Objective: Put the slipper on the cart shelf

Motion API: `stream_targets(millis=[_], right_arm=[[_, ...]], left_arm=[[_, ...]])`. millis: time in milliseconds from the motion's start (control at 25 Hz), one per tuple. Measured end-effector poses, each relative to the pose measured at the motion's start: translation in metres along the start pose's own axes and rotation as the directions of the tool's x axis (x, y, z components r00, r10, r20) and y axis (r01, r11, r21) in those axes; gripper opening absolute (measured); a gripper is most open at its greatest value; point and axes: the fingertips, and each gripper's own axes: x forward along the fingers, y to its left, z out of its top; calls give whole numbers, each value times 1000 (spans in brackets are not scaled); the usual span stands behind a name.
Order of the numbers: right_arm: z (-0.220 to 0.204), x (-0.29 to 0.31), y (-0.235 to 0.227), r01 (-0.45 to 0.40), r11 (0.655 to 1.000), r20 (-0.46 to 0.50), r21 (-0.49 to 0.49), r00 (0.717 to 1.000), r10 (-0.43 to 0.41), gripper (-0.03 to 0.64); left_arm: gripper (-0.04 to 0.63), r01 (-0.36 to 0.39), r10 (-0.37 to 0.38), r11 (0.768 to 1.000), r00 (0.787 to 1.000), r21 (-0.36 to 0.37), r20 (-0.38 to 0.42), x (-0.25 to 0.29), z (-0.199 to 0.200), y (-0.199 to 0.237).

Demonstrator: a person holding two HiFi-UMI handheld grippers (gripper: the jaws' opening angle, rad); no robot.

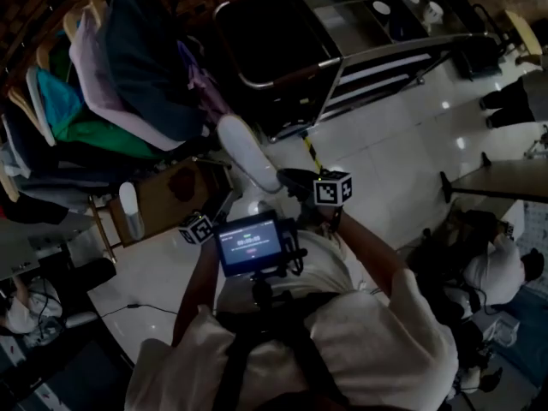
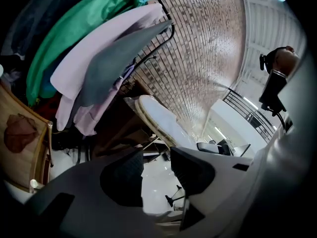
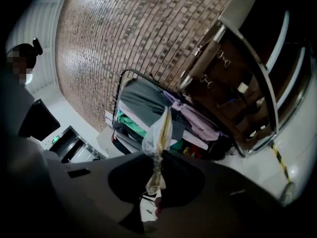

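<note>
A person's right gripper [image 3: 158, 175] is clamped on the thin edge of a pale, oblong slipper [image 1: 248, 152] wrapped in crinkled clear plastic, holding it tilted above the glossy white tiled floor [image 1: 385, 161], just short of the cart [image 1: 330, 61]; the slipper is not yet on the cart's dark shelf, which is framed by curved chrome tubing; the left gripper [image 2: 156, 162] hangs beside it, its ribbed black pads [image 2: 124, 175] standing wide apart with nothing between them; soft green, pink and grey garments [image 1: 111, 67] crowd a rack to the left; a rough brick wall [image 2: 208, 43] rises behind.
</note>
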Motion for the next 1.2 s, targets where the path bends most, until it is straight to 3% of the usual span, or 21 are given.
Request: stream_targets(millis=[160, 480, 720, 1200], right_arm=[[18, -35, -5, 2, 1000, 36, -5, 999, -1, 54], [61, -101, -6, -30, 999, 96, -40, 995, 33, 54], [93, -150, -16, -47, 998, 167, -48, 984, 54, 54], [147, -264, -54, -31, 997, 279, -67, 959, 49, 54]], left_arm=[[160, -3, 3, 1000, 1000, -24, 17, 25, -7, 3], [160, -18, 18, 1000, 1000, -16, 14, 83, -12, -48], [149, -75, 76, 997, 997, 22, -28, 117, -23, -70], [69, -135, 137, 988, 990, 76, -21, 200, -40, -122]])
